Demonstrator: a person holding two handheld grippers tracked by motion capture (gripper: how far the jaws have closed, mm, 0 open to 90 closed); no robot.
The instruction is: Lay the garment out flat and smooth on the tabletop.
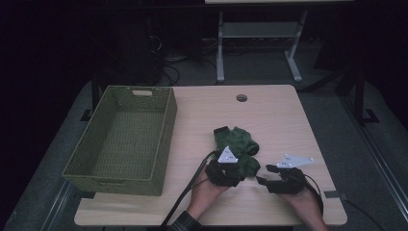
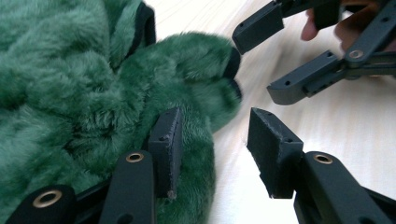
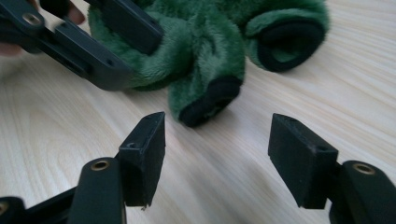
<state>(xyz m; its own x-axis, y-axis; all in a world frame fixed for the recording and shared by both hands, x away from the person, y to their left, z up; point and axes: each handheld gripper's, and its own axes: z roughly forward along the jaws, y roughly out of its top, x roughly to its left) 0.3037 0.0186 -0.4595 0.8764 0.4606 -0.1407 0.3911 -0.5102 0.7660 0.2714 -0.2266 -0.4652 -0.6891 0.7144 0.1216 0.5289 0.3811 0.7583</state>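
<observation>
Light wooden table (image 1: 284,120) with a round cable hole (image 1: 241,98) near the far edge. Empty green woven basket (image 1: 166,139) on its left half. Beyond, a grey metal table frame (image 1: 220,48) on dark floor.

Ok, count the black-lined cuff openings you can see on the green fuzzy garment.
2: one cuff nearest the right hand-held gripper, another cuff farther off to its right. More may be hidden in the folds.

Black claws (image 2: 212,140), brass rivets, grey triangular plates, perhaps a plaid cuff (image 1: 185,222)
</observation>
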